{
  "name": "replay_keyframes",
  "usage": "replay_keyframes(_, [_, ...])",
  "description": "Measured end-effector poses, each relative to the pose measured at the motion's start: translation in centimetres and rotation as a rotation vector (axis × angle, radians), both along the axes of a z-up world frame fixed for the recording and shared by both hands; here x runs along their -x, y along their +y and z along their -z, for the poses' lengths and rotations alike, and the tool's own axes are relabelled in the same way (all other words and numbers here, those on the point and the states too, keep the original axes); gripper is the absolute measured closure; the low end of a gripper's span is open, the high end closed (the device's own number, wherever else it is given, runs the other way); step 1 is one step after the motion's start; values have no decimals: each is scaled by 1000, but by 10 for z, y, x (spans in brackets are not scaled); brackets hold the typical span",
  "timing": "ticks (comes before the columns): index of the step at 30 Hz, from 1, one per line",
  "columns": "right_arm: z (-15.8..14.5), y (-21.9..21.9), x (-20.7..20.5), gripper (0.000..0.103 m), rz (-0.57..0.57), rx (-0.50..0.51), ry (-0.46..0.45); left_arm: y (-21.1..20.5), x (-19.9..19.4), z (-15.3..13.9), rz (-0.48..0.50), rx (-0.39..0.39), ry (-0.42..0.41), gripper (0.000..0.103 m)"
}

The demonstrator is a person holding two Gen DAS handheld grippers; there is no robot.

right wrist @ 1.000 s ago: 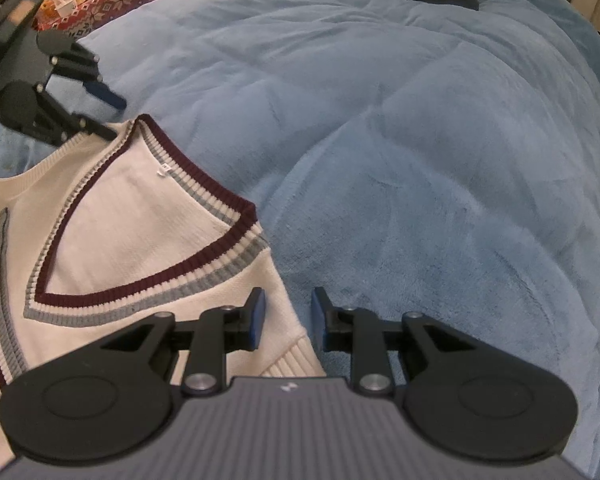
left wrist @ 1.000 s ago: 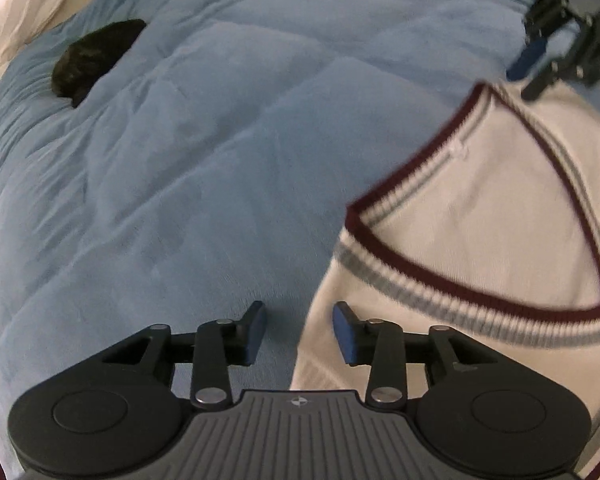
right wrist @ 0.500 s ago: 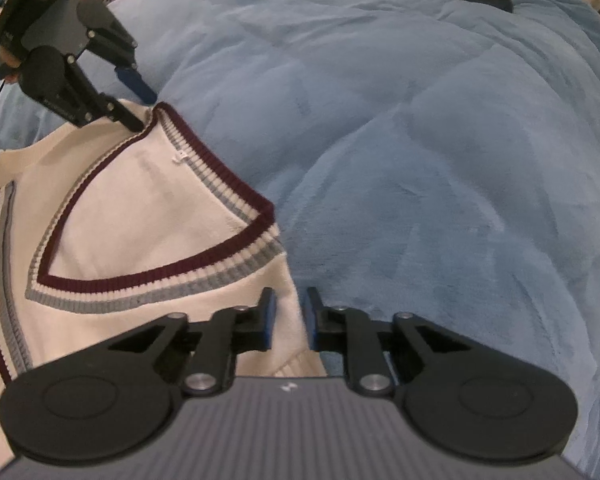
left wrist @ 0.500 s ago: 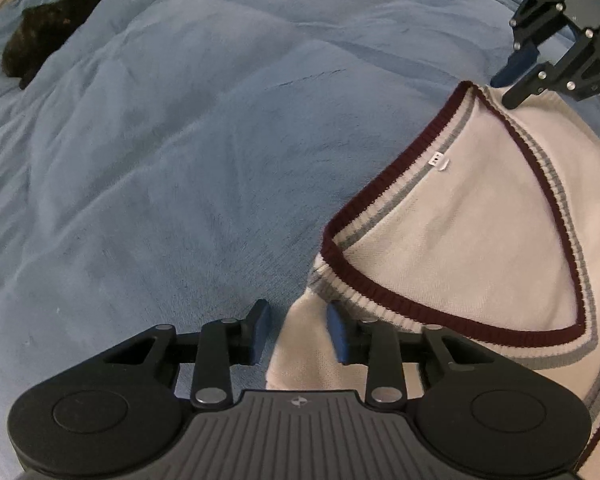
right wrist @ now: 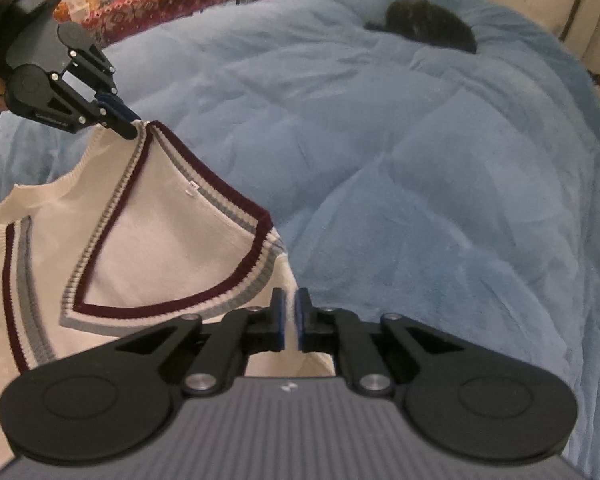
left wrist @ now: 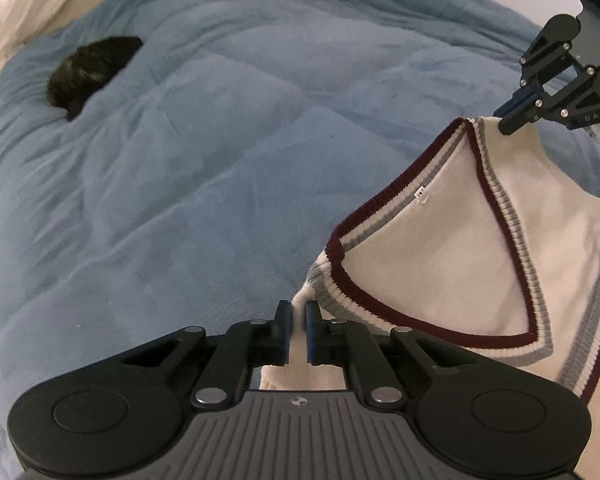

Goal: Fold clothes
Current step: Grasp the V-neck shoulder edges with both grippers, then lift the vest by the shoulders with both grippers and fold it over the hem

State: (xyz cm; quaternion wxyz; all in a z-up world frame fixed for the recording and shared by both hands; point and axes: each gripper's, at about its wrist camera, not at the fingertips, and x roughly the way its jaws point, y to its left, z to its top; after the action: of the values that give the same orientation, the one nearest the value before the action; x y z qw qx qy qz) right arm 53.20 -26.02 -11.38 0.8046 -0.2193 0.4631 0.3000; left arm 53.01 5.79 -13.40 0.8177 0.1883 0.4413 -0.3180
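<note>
both grippers have just pinched the cream v-neck sweater (left wrist: 452,264) at its shoulders — left gripper (left wrist: 299,322) at 6 o'clock, right gripper (right wrist: 290,320) likewise — lifting the collar off the blue duvet (left wrist: 204,168); it looks ready to fold over.

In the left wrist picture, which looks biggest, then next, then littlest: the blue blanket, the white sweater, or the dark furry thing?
1. Blue blanket: fills most of the picture.
2. White sweater: covers the right side.
3. Dark furry thing: smallest, but it lies farthest from the camera, so its real size is unsure.
</note>
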Motion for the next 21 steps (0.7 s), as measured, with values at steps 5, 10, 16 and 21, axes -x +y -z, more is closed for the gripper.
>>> replay_keyframes(5, [-4, 0, 26, 101, 11, -1, -56, 3, 29, -13, 2, 18, -60, 96])
replay_keyframes(10, [-4, 3, 51, 102, 12, 0, -138, 7, 56, -17, 21, 21, -144, 96])
replay_keyframes(16, [-12, 6, 95, 102, 3, 19, -279, 13, 99, -18, 37, 27, -277, 96])
replay_keyframes(21, [-23, 19, 149, 102, -35, 55, -407, 15, 150, -25, 63, 21, -417, 96])
